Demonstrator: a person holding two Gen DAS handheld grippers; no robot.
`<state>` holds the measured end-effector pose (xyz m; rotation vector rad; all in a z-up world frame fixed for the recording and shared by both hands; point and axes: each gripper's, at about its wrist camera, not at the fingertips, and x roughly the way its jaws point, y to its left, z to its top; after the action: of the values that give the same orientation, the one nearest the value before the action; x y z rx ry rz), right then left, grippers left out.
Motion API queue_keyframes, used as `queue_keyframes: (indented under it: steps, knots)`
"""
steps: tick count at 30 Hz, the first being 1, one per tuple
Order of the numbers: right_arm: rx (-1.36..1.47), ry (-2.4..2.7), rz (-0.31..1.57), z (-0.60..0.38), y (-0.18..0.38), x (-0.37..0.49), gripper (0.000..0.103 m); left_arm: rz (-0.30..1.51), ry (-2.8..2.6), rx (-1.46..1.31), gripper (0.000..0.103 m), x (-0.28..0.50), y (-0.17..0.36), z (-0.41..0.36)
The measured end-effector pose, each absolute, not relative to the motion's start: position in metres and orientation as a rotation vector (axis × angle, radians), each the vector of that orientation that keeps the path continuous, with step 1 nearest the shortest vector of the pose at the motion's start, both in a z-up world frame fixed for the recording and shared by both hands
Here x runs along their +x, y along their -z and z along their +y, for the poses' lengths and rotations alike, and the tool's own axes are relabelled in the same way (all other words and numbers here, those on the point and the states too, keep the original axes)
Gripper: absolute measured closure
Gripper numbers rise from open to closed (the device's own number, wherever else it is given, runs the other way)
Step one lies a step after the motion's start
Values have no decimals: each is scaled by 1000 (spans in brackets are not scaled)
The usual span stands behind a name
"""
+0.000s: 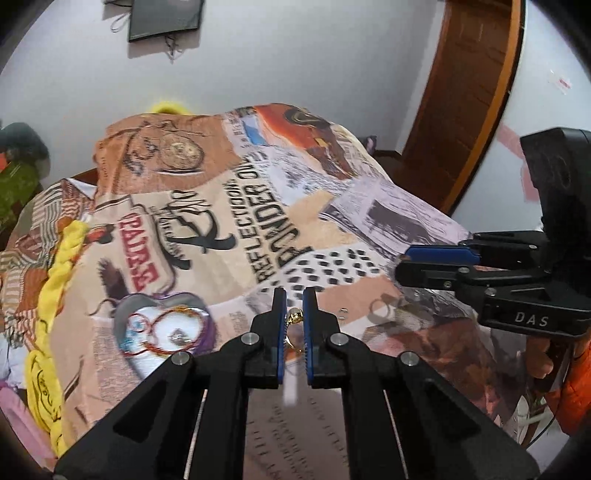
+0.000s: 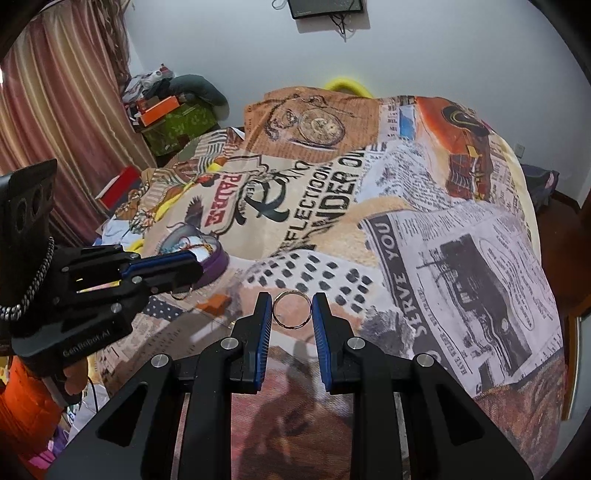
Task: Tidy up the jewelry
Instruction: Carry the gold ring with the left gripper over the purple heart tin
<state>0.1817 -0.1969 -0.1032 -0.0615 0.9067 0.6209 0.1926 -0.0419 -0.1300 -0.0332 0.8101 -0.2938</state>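
Left tongs clamping gold ring, right tongs pinching thin metal hoop.

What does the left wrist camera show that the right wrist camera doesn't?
Only the left wrist view shows a wooden door frame and, close up, the small gold ornament gripped in the left tongs.

Only the right wrist view shows a striped curtain, a green box with clutter on it, and, close up, the plain ring pinched between the right tongs.

Both show the printed blanket, the purple heart-shaped tin holding bracelets, and the dark frame on the wall.
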Motion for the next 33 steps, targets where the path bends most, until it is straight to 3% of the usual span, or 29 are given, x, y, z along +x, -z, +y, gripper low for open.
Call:
queue_keyframes:
  steps: [18,33]
  knots:
    - [-113,-747,878,-112,94,186,83,748,146,-114,96,171,119,50]
    - [-166,-772,943,-60,118,208,83,815,136,-140,96,187,163,72]
